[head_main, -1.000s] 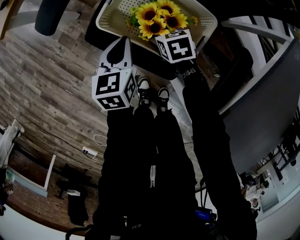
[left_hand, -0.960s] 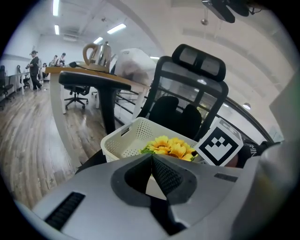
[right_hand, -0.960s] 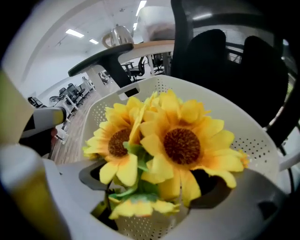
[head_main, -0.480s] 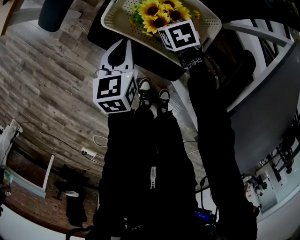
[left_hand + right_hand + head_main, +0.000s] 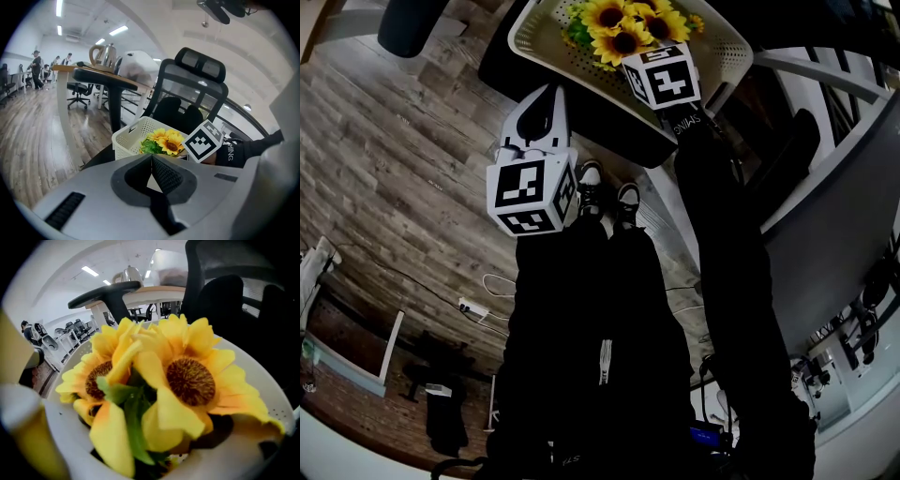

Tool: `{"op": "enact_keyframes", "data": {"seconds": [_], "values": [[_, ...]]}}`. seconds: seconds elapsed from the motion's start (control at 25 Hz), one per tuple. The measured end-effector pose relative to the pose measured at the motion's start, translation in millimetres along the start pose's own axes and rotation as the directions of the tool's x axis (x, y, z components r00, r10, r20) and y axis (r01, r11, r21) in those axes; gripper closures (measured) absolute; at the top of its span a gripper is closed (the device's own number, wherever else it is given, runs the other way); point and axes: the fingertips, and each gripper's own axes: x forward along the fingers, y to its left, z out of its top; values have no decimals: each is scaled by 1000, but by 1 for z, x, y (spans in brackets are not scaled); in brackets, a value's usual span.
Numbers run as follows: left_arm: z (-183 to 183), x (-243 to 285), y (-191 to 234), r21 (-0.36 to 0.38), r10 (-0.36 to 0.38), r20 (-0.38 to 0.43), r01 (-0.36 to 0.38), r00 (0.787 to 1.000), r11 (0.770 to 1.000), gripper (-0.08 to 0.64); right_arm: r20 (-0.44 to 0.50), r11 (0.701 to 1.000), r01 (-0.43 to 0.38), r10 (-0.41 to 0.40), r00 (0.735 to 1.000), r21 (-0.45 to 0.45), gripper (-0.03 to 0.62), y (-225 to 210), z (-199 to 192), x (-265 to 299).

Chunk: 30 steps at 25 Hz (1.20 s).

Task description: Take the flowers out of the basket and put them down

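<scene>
A bunch of yellow sunflowers (image 5: 623, 23) lies in a cream perforated basket (image 5: 534, 42) on a black surface. My right gripper (image 5: 645, 42) reaches into the basket, its marker cube (image 5: 662, 78) right at the blooms. In the right gripper view the flowers (image 5: 187, 376) fill the frame, touching or nearly so, and its jaws are hidden behind petals. My left gripper (image 5: 546, 94) hangs just short of the basket's near edge, shut and empty (image 5: 152, 157). From the left gripper view I see the basket (image 5: 129, 140), the flowers (image 5: 166, 140) and the right cube (image 5: 204, 140).
The black surface (image 5: 600, 112) under the basket sits over wood-look flooring (image 5: 403, 159). An office chair back (image 5: 197, 93) rises behind the basket. A desk with a kettle (image 5: 105, 54) stands farther back. The person's legs and shoes (image 5: 602, 187) are below me.
My right gripper has pushed forward into the basket, closer against the sunflowers. The left gripper has stayed at the basket's near edge, still shut.
</scene>
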Motion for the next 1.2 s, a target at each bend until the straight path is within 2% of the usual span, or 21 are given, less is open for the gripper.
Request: {"op": "enact_keyframes", "data": {"seconds": [0.16,0.48,0.76,0.96,1.2], "values": [[-6,-2,5,-7,8,-6,-8,1000,1000,560,2,1000,15,-15,1000,-15,93,1,4,3],[-18,-2,11,-7,19,-24,-20,1000,1000,560,39,1000,-11,10,999,22,91,4,6,11],[-15,-9,1,3,22,-17,-22,1000,1000,560,57,996,36,-32,998,-80,92,7,12,-8],[-4,-18,-9,17,20,6,-20,1000,1000,560,130,999,38,-38,991,7,92,6,30,-37],[22,-42,-23,38,19,29,-20,999,999,560,210,997,44,-57,976,65,94,18,50,-89]]}}
